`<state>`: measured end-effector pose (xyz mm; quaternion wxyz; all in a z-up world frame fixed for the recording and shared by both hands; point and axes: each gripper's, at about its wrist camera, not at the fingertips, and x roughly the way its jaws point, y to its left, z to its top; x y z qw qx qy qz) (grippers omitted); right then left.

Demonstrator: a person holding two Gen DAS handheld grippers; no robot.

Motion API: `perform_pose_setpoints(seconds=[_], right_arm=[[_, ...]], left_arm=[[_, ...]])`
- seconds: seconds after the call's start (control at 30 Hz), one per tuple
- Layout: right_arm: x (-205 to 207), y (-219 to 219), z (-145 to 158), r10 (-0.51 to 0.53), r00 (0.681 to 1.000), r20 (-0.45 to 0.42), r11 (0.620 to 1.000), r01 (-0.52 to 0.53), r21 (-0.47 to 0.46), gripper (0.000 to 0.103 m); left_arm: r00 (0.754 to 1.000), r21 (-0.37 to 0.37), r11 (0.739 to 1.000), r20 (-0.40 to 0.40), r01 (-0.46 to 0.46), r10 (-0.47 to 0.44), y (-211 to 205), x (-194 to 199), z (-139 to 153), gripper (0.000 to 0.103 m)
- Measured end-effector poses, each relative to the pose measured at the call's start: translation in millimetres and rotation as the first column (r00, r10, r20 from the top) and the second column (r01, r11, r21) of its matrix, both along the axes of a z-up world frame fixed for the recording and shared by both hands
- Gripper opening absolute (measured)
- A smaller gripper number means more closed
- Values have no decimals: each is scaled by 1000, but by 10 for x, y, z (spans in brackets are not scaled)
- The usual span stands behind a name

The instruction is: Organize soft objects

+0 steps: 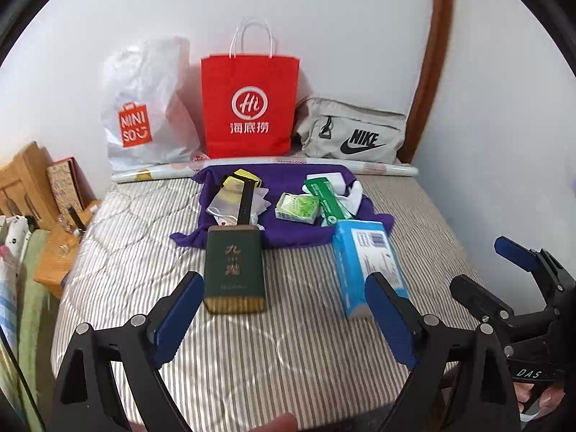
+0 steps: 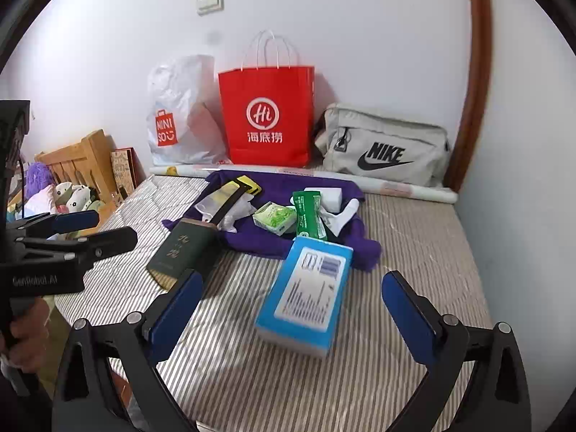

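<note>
A purple cloth [image 1: 288, 234] [image 2: 266, 244] lies on the striped mattress [image 1: 288, 352] with small things on it: a pale green tissue pack [image 1: 297, 208] [image 2: 275, 217], a long green packet [image 1: 324, 198] [image 2: 309, 216], white socks [image 1: 354, 194] [image 2: 343, 216] and a yellow and black item [image 1: 241, 189]. At the cloth's near edge lie a dark green box [image 1: 234, 268] [image 2: 183, 252] and a blue tissue pack [image 1: 367, 262] [image 2: 306, 295]. My left gripper [image 1: 284, 288] [image 2: 115, 228] hangs open above the mattress, holding nothing. My right gripper [image 2: 293, 280] [image 1: 478, 262] is open too, short of the blue pack.
Against the wall stand a white Miniso plastic bag [image 1: 144, 115], a red paper bag [image 1: 250, 104] and a grey Nike bag [image 1: 356, 133], with a paper roll [image 1: 266, 165] before them. A wooden headboard [image 2: 79, 158] and plush toys [image 2: 72, 194] are at the left. A hand [image 2: 28, 324] holds the left gripper.
</note>
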<state>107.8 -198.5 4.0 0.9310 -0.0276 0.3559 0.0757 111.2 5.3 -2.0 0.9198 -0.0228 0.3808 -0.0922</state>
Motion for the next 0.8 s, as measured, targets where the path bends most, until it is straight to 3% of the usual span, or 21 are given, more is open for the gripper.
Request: perform_pose_setpoints(seconds=[0.13, 0.3, 0.8], right_arm=[[-351, 20, 44, -32, 999, 10, 999, 32, -27, 103], [-651, -69, 87, -41, 999, -1, 999, 41, 22, 103], [-1068, -136, 284, -44, 998, 39, 998, 42, 41, 103]], left_arm=[[999, -17, 1000, 34, -4, 5, 14, -404, 54, 97], [998, -11, 1000, 53, -29, 30, -20, -714, 90, 98], [996, -8, 1000, 89, -27, 28, -122, -1061, 246, 98]])
